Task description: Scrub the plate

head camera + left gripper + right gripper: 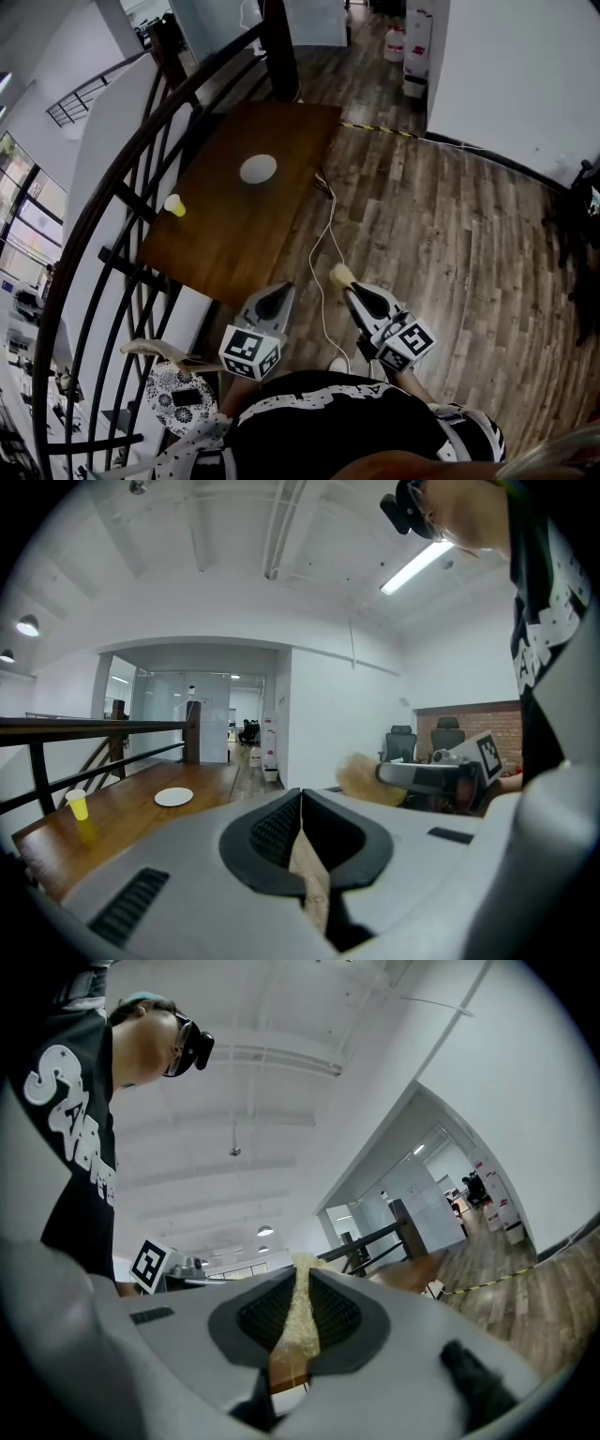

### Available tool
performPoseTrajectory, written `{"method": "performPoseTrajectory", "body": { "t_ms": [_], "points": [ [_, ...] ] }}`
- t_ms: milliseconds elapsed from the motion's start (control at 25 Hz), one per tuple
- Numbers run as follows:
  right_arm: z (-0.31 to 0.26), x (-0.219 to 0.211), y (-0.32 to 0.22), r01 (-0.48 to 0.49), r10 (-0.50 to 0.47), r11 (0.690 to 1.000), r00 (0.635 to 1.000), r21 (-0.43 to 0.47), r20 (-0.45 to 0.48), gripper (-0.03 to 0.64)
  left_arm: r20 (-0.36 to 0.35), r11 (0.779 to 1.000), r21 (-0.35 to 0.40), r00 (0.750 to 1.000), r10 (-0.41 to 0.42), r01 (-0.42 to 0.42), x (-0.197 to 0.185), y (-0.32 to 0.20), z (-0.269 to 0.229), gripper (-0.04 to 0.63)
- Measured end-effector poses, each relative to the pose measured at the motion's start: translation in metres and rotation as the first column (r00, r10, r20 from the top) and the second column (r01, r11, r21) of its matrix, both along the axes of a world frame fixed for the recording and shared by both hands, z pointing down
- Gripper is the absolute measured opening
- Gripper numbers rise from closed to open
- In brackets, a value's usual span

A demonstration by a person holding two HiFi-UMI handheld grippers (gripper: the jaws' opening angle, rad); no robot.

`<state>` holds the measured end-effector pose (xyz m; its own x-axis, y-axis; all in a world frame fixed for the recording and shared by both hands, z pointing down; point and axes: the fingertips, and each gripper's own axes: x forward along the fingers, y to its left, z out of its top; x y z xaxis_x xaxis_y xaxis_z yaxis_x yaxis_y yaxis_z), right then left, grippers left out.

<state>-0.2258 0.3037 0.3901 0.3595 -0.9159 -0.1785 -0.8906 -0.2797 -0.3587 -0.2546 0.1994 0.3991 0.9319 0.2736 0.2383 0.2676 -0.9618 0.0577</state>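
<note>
A white plate (258, 169) lies on a brown wooden table (246, 234), well ahead of both grippers and untouched. In the left gripper view the plate (173, 797) sits far off at the left. My right gripper (345, 284) is shut on a yellowish fibrous scrubber (339, 274), held over the floor short of the table. That scrubber (300, 1309) is pinched between the right gripper's (303, 1267) jaws. My left gripper (278, 292) hangs beside it, and its (300, 794) jaws meet with nothing between them. The scrubber (361, 778) also shows in the left gripper view.
A yellow cup (174, 204) stands near the table's left edge. A dark curved railing (112, 187) runs along the left, with a post (278, 47) at the far end. A white cable (323, 253) trails over the wood floor. A patterned stool (178, 398) stands at lower left.
</note>
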Motion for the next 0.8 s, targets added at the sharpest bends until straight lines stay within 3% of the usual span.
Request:
{"method": "performPoseTrajectory", "body": {
  "t_ms": [360, 600, 800],
  "points": [
    [0.005, 0.011, 0.003, -0.003, 0.003, 1.000, 1.000, 0.004, 0.004, 0.049, 0.016, 1.000, -0.013, 1.000, 0.018, -0.017, 0.014, 0.004, 0.012, 0.014],
    [-0.005, 0.027, 0.001, -0.021, 0.020, 1.000, 0.998, -0.008, -0.057, 0.049, -0.032, 0.997, -0.041, 0.998, 0.058, -0.059, 0.043, 0.009, 0.012, 0.015],
    [-0.005, 0.050, -0.004, -0.044, 0.038, 0.996, 0.995, -0.071, -0.092, 0.049, -0.068, 0.995, -0.058, 0.994, 0.080, -0.084, 0.076, 0.007, 0.008, 0.015]
  ]
}}
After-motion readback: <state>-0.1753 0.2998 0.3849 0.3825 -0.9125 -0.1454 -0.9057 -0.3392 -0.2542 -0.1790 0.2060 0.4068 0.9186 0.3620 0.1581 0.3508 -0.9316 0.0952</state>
